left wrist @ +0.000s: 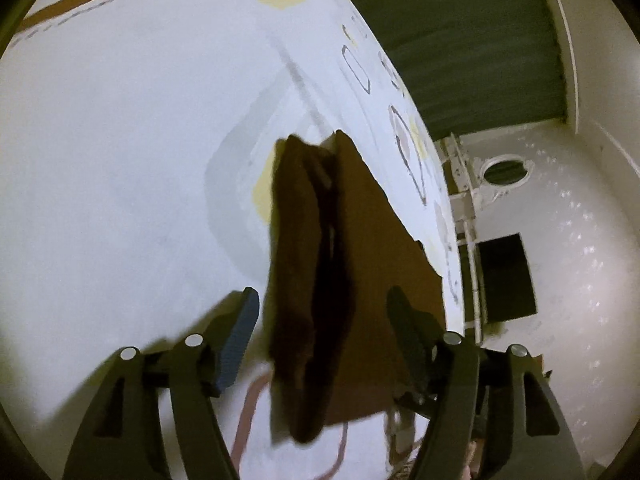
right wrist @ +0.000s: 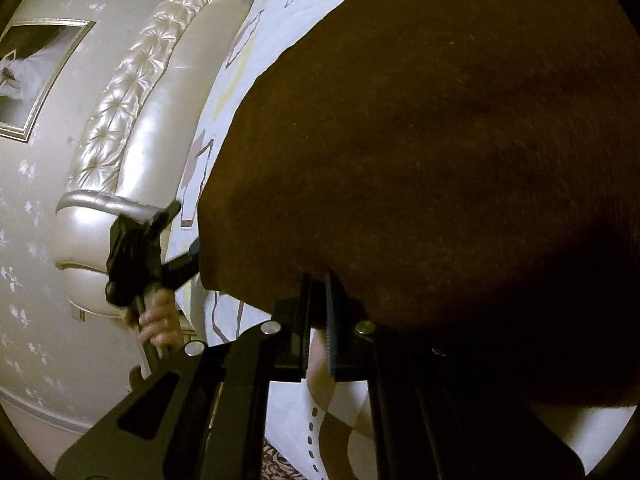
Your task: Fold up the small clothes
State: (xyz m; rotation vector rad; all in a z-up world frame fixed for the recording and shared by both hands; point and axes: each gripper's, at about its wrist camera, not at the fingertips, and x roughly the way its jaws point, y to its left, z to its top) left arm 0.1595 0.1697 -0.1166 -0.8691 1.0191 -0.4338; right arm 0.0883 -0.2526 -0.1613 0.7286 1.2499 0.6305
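A small brown garment [left wrist: 316, 280] hangs in folds over the white patterned bedsheet [left wrist: 120, 160]. In the left wrist view my left gripper [left wrist: 320, 308] is open, its fingers either side of the hanging cloth without pinching it. In the right wrist view the brown garment [right wrist: 420, 140] fills most of the frame. My right gripper [right wrist: 319, 292] is shut on its lower edge and holds it up. The left gripper [right wrist: 136, 256] shows there too, held in a hand beside the cloth's left edge.
A tufted cream headboard [right wrist: 132, 120] stands behind the bed. A framed picture [right wrist: 32, 72] hangs on the papered wall. A green curtain [left wrist: 460, 40] and white furniture [left wrist: 504, 172] lie past the bed's edge.
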